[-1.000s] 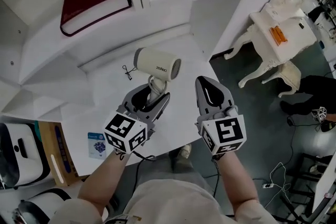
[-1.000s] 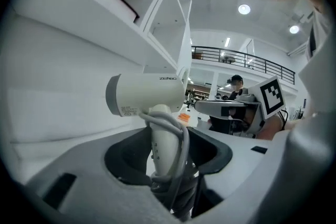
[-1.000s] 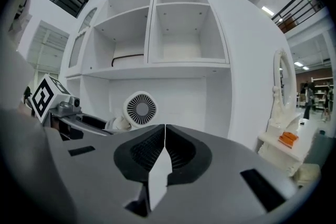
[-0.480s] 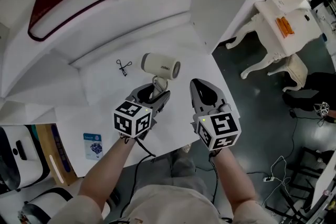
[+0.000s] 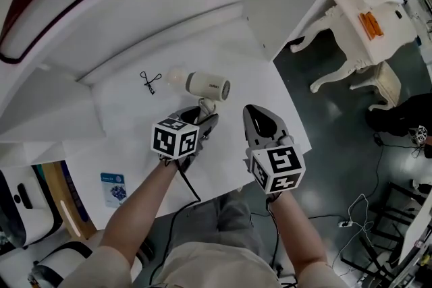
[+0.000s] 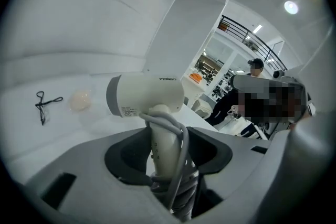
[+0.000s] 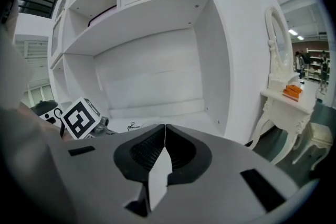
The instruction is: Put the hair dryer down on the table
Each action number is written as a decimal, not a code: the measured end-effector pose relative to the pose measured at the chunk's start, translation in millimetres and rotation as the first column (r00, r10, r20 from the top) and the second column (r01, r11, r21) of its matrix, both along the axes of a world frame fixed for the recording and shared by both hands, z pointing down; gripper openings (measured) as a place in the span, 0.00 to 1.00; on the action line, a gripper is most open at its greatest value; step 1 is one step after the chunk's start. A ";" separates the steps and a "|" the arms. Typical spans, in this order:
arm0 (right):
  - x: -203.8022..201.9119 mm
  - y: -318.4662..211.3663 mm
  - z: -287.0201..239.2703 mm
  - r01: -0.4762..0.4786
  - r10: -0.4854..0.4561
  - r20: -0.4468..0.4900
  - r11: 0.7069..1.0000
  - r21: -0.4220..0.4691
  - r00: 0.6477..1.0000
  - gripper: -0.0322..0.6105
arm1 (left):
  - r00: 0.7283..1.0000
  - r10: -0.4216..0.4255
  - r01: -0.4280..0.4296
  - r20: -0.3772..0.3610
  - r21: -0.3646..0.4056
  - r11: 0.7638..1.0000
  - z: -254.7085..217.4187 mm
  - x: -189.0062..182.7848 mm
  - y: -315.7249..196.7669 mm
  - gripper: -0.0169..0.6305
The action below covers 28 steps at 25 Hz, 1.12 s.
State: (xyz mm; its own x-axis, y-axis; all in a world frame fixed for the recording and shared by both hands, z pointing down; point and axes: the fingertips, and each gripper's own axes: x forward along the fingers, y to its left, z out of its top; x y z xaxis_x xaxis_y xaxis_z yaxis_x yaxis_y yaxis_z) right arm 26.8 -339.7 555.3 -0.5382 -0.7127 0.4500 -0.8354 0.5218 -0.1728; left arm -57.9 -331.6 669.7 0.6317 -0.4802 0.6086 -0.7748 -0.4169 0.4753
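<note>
A cream hair dryer [image 5: 208, 85] points its barrel to the left above the white table [image 5: 128, 119]. My left gripper [image 5: 202, 115] is shut on its handle, which has the grey cord wound round it. In the left gripper view the handle [image 6: 163, 149] stands upright between the jaws, with the barrel [image 6: 144, 94] over the tabletop. I cannot tell whether the dryer touches the table. My right gripper [image 5: 260, 119] hovers beside it on the right, shut and empty; in its own view the right gripper [image 7: 164, 136] has its pads pressed together.
A black hair clip [image 5: 148, 81] and a pale round thing [image 5: 176, 75] lie on the table left of the dryer. A blue card [image 5: 112, 187] sits near the front left edge. White shelves rise behind. A white dressing table [image 5: 368, 7] stands on the right, across the dark floor.
My left gripper has carried the dryer forward and lower over the table. The right gripper has stayed beside it. The head view has tilted, so the red book has slid to the upper left.
</note>
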 end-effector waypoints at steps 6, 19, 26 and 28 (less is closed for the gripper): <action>2.7 5.0 20.0 0.000 0.000 -0.014 1.000 -0.026 1.000 0.08 | 0.998 0.025 -0.022 0.064 -0.045 0.999 33.8 -0.4 -1.9 0.36; 16.6 12.2 32.8 -0.017 0.016 -0.022 0.999 -0.042 1.000 0.08 | 0.963 0.115 -0.108 0.243 -0.041 0.993 65.9 1.7 6.7 0.36; 29.6 15.1 29.9 -0.039 0.037 -0.030 0.999 -0.037 0.999 0.08 | 0.951 0.119 -0.112 0.287 -0.038 0.993 72.7 4.6 6.9 0.36; 32.6 16.1 30.0 -0.048 0.047 -0.026 0.998 -0.038 0.999 0.08 | 0.950 0.115 -0.111 0.291 -0.031 0.993 72.8 4.5 6.1 0.36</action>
State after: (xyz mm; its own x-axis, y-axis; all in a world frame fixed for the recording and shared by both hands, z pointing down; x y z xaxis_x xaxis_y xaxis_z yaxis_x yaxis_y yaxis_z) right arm 59.3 -323.7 585.3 -0.4924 -0.7187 0.4910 -0.8633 0.4750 -0.1705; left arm -53.4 -325.5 742.5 0.4753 -0.4062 0.7804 -0.8287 -0.5046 0.2421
